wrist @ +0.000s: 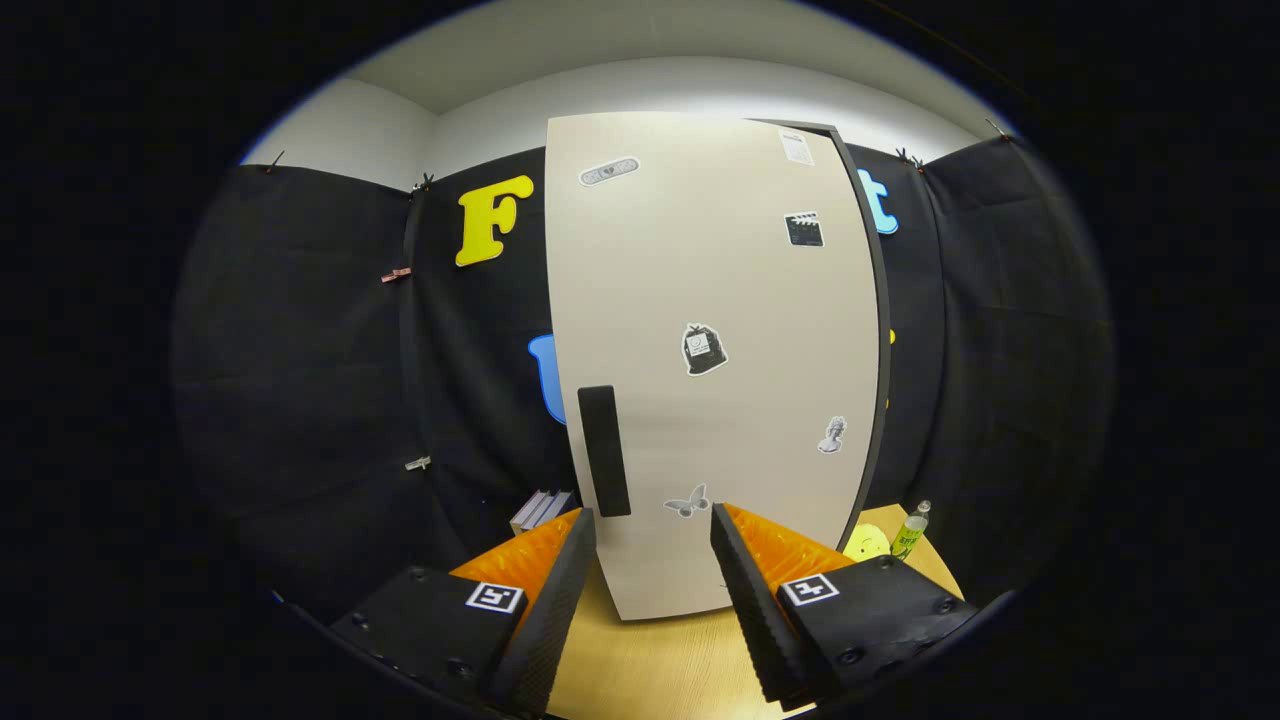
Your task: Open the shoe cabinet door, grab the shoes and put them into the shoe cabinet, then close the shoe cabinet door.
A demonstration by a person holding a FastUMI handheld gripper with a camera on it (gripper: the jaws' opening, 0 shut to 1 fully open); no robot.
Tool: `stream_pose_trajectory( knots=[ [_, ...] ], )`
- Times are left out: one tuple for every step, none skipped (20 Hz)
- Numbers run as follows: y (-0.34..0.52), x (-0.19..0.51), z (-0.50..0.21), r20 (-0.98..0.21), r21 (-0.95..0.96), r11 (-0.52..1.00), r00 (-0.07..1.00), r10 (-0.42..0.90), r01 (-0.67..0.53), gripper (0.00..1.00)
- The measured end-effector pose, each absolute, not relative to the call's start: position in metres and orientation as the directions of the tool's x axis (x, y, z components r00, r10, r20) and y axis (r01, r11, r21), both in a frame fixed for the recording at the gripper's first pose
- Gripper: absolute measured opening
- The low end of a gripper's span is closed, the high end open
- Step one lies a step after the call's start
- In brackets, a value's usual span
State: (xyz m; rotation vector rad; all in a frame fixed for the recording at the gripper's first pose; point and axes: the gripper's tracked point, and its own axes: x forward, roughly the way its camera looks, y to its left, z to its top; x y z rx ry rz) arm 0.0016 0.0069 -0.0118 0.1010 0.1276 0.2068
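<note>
I've got the claw (652, 530) open, holding nothing. Shoe cabinet door (715, 350) dead ahead, just beyond the fingertips: tall beige panel, stickers scattered over it, dark handle (604, 450) by its left edge, standing on the worktop (650, 660).

No legible text: the stickers on the cabinet door (700, 300) and the bottle (910, 532) label are unreadable.

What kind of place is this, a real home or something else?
Probably a staged recording booth, not a home: black cloth walls pinned up with clips, a sticker-covered shoe cabinet door on a wooden table. The open tongs point at the door.
</note>
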Motion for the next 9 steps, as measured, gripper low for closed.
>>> stream_pose_trajectory(
  knots=[
    [0.0063, 0.0015, -0.0112, -0.116, 0.110, 0.975, 0.971, 0.208, -0.195, 0.78],
    [0.0057, 0.0018, -0.0113, -0.114, 0.106, 0.975, 0.972, 0.206, -0.195, 0.78],
    [0.0058, 0.0018, -0.0110, -0.113, 0.101, 0.976, 0.972, 0.205, -0.194, 0.78],
    [0.0049, 0.0016, -0.0109, -0.111, 0.097, 0.976, 0.973, 0.203, -0.193, 0.78],
    [0.0050, 0.0011, -0.0101, -0.109, 0.095, 0.977, 0.973, 0.203, -0.193, 0.78],
    [0.0050, 0.0026, -0.0091, -0.105, 0.095, 0.976, 0.973, 0.205, -0.195, 0.78],
    [0.0060, 0.0023, -0.0083, -0.100, 0.094, 0.975, 0.973, 0.210, -0.201, 0.78],
    [0.0060, 0.0023, -0.0083, -0.095, 0.088, 0.975, 0.973, 0.210, -0.202, 0.78],
    [0.0059, 0.0024, -0.0082, -0.092, 0.079, 0.977, 0.974, 0.207, -0.200, 0.78]
  ],
)
